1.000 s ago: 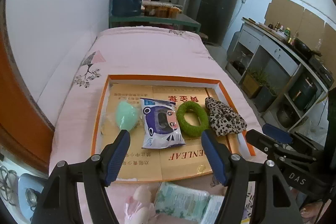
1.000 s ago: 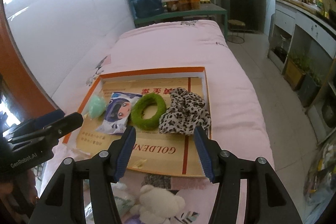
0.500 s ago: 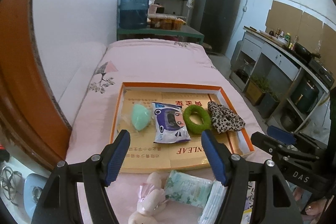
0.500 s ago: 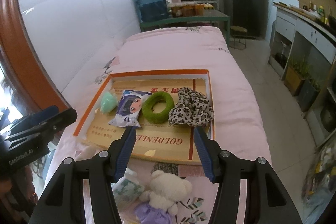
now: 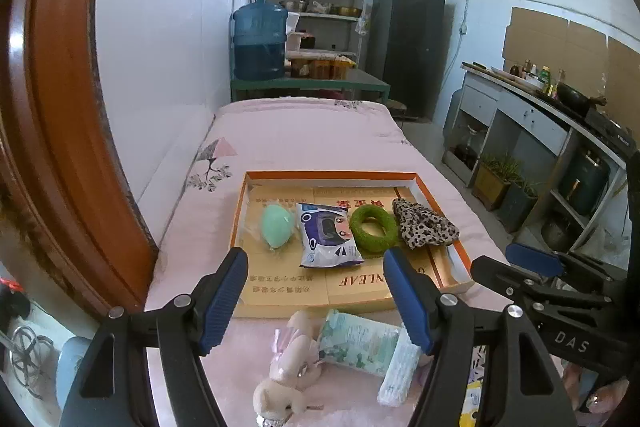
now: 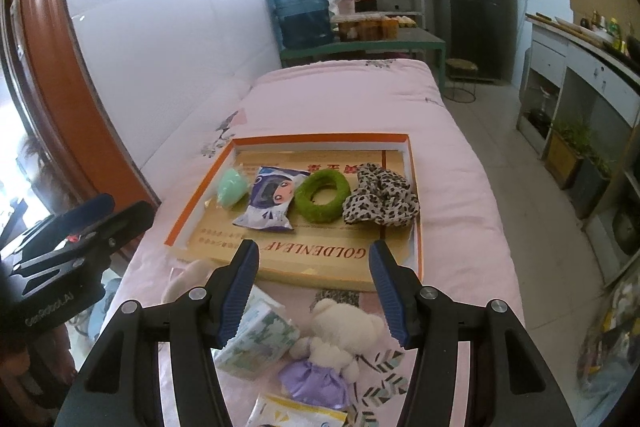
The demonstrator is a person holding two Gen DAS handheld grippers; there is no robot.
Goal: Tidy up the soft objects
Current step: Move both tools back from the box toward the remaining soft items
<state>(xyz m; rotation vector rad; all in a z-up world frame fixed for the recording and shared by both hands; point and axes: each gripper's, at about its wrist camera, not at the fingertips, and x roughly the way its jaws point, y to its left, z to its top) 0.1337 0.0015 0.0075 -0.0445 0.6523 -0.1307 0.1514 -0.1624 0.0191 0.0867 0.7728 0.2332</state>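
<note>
1. My left gripper (image 5: 316,299) and right gripper (image 6: 314,291) both hang with jaws spread, nothing in them.
2. The shallow orange-rimmed cardboard tray (image 6: 414,163) holds a mint foam egg (image 6: 231,187), blue cartoon snack packet (image 6: 269,199), green fuzzy ring (image 6: 322,195) and leopard scrunchie (image 6: 381,195), left to right.
3. A white teddy in a purple dress (image 6: 334,351) and a floral tissue pack (image 6: 260,339) lie on the near pink bedding.

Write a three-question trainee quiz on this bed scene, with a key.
1. True or false: the green ring lies between the blue packet and the leopard scrunchie.
2. Which toy lies outside the tray? A) white teddy bear B) mint pouch C) the ring
3. Fill in: both the left gripper and the right gripper hold ____.

Key: 1 true; 2 A; 3 nothing.
</note>
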